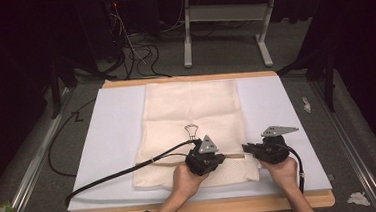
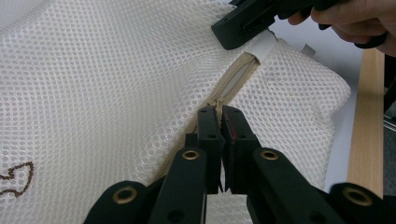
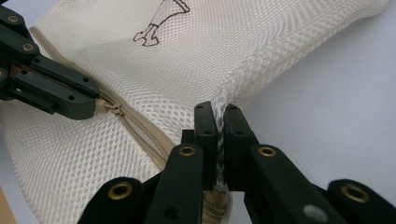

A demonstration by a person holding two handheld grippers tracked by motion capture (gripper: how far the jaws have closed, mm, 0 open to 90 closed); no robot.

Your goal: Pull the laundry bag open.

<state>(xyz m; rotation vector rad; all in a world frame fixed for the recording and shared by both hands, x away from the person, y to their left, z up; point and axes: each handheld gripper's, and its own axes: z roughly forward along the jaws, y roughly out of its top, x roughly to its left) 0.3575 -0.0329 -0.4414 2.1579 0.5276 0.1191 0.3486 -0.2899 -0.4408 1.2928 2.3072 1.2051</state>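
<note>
A: Setting reads as a lab or recording studio, not a home.

B: Evidence?

A: Dark surround with black drapes, grey carpet floor (image 1: 39, 161). Loose cables (image 1: 137, 52) run behind a wooden table (image 1: 198, 209) topped with a white board (image 1: 113, 136). A second bench's metal frame (image 1: 225, 28) stands beyond.

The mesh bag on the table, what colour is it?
Cream mesh bag, best seen in the left gripper view.
</note>
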